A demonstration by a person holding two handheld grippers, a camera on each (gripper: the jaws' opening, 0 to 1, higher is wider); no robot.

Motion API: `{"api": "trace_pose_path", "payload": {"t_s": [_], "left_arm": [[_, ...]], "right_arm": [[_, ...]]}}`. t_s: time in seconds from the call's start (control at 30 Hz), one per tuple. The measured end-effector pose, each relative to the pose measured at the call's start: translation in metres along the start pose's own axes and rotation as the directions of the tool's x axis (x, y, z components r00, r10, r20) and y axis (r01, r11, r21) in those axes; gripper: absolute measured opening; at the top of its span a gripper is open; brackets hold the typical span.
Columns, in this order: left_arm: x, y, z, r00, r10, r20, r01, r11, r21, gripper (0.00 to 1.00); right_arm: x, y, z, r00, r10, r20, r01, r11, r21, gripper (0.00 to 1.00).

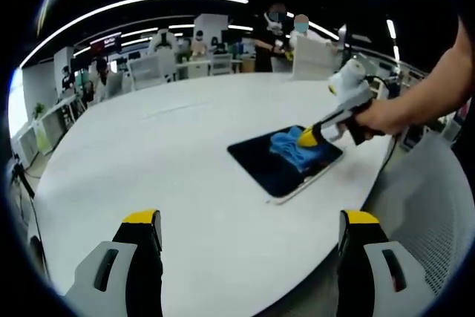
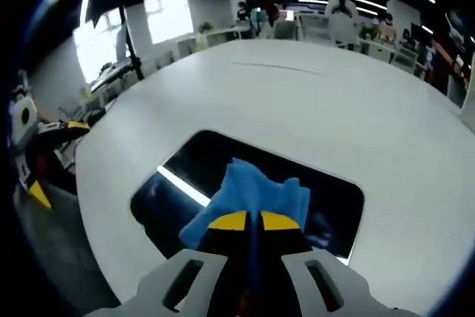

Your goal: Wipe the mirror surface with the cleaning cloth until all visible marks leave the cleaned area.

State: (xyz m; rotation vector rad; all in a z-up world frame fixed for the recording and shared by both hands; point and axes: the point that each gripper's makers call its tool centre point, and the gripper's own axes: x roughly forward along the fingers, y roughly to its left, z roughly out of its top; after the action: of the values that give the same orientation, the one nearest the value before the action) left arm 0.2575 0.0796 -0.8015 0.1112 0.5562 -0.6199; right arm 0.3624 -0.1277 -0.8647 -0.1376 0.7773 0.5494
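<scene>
Right gripper view: my right gripper [image 2: 252, 222] pinches the soft, light cloth [image 2: 249, 194] by its bunched edge on the fragile mirror [image 2: 178, 176]; left gripper [image 1: 249, 231] fingers spread over the counter [image 1: 171, 161].

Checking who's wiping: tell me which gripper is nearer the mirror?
Right. The right gripper presses the blue cloth onto the mirror; the left gripper hovers open, back over the white table.

We see a wide white counter [image 1: 185, 154] with a rounded edge, people [image 1: 286, 35] standing beyond its far side, office desks behind them, and long ceiling lights [image 1: 133, 4] overhead.
</scene>
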Motion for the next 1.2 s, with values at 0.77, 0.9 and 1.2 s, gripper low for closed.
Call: {"api": "trace_pose_path", "payload": {"t_s": [0.77,0.9,1.2], "left_arm": [[0.001,0.002,-0.002,1.000,0.006,-0.002,-0.006,1.000,0.000,0.99],[0.001,0.002,-0.001,1.000,0.008,-0.002,-0.008,1.000,0.001,0.99],[0.000,0.002,0.000,1.000,0.011,-0.001,-0.011,1.000,0.002,0.99]], "right_arm": [[-0.014,-0.026,-0.012,1.000,-0.011,-0.016,0.012,1.000,0.023,0.00],[-0.016,-0.030,-0.014,1.000,-0.016,-0.022,0.016,1.000,0.019,0.00],[-0.023,-0.043,-0.018,0.999,-0.036,-0.034,0.036,0.999,0.013,0.00]]}}
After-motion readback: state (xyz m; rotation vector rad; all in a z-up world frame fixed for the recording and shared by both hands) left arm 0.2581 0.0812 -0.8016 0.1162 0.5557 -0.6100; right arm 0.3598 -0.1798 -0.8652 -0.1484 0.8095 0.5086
